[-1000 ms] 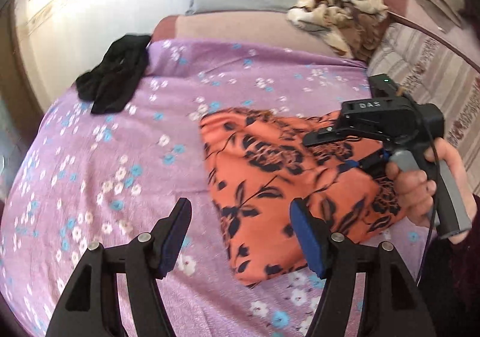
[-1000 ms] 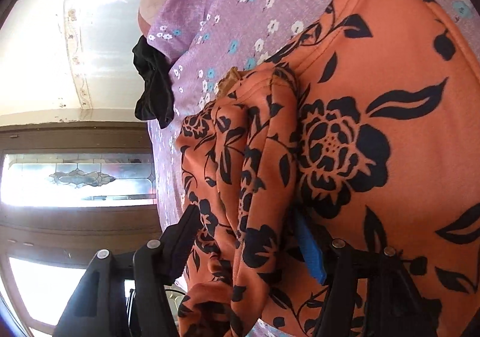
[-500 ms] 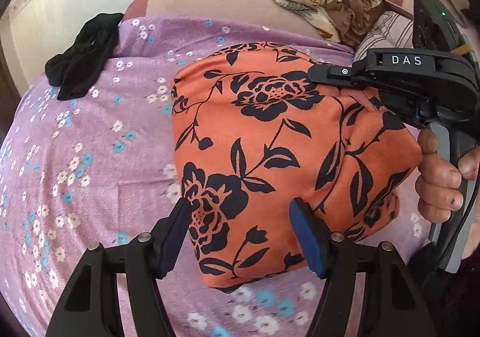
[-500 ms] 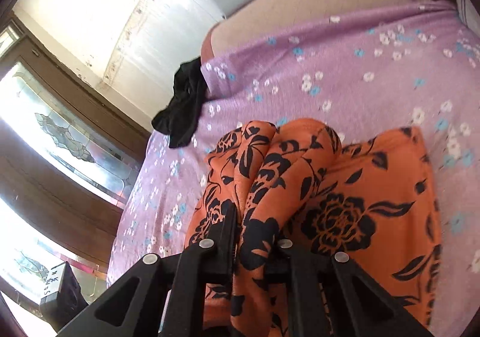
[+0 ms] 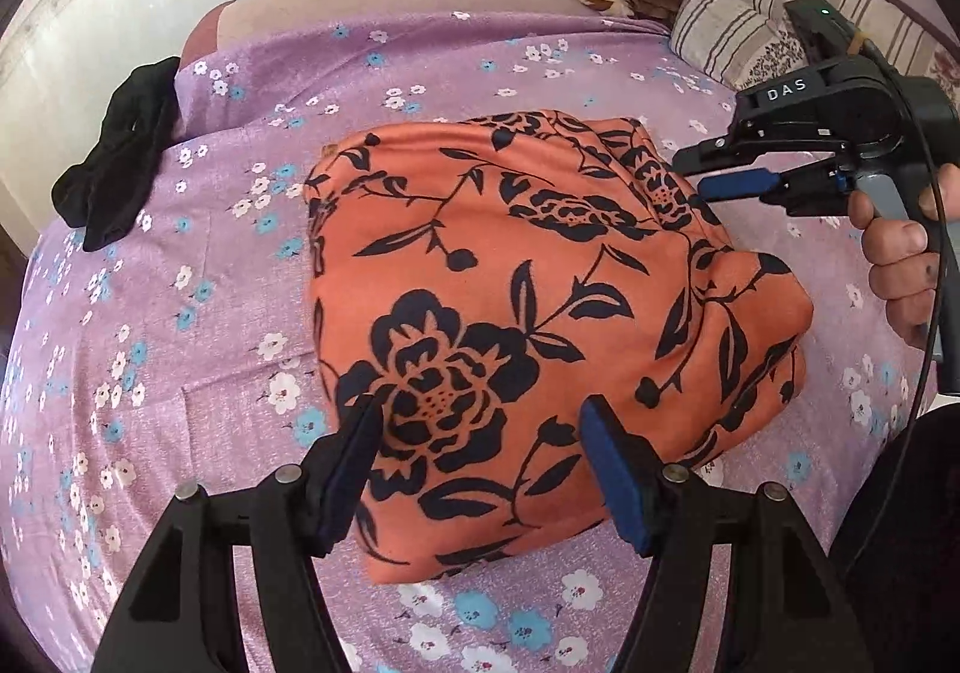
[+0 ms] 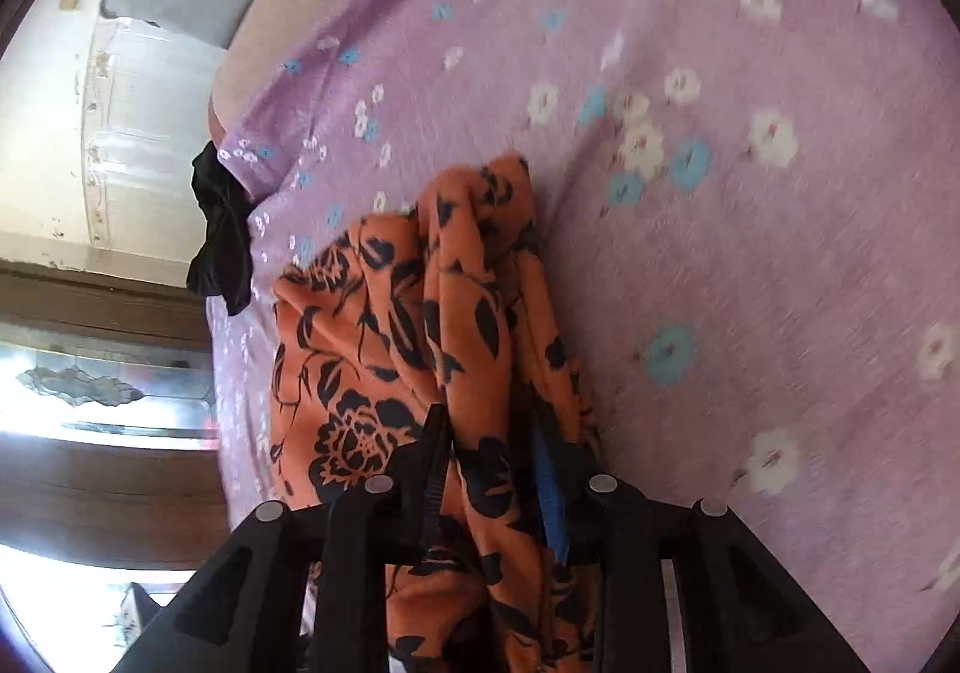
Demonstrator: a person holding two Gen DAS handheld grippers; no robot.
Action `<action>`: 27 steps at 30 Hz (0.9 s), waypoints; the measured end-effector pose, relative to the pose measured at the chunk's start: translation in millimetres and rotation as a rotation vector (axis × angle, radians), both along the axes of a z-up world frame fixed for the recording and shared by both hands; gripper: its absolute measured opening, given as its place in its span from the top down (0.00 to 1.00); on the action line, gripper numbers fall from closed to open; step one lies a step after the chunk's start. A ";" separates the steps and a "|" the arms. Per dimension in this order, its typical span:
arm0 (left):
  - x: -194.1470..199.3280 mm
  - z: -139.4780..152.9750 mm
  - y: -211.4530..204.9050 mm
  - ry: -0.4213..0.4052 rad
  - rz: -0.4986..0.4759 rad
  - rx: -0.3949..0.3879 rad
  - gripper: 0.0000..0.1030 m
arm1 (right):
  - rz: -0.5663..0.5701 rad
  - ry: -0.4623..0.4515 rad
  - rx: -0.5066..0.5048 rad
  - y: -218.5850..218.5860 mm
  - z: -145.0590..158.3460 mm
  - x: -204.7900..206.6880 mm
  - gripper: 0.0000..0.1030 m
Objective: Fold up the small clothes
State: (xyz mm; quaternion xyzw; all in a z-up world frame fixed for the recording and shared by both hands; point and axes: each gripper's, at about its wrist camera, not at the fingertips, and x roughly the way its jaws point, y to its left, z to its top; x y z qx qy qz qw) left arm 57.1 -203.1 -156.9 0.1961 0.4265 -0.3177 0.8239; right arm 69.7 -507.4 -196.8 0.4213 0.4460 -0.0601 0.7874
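Black garment (image 5: 117,166) is seen at the left edge of the purple floral bedsheet (image 5: 180,349). Folded orange floral garment (image 5: 528,307) is laid mid-sheet. Left gripper (image 5: 480,469) is held wide open over its near edge, nothing gripped. Right gripper (image 6: 495,469) is partly closed on a bunched fold of the orange floral garment.

A bunched fold of the orange garment with black flowers (image 6: 384,349) runs from the middle of the frame down to the bottom edge, passing between the two fingers of the right tool (image 6: 489,469). The fingers stand a little apart with the cloth filling the gap; whether they press it cannot be told. The garment lies on the purple flowered bedsheet (image 6: 750,253), which fills the right and upper frame, slightly blurred. At left centre a black garment (image 6: 222,241) hangs at the bed's edge. A stained-glass window (image 6: 90,391) shows at far left.
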 end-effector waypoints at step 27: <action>21.8 -11.3 45.2 -0.025 0.089 0.005 0.31 | 0.105 -0.107 -0.082 9.4 27.5 53.4 0.80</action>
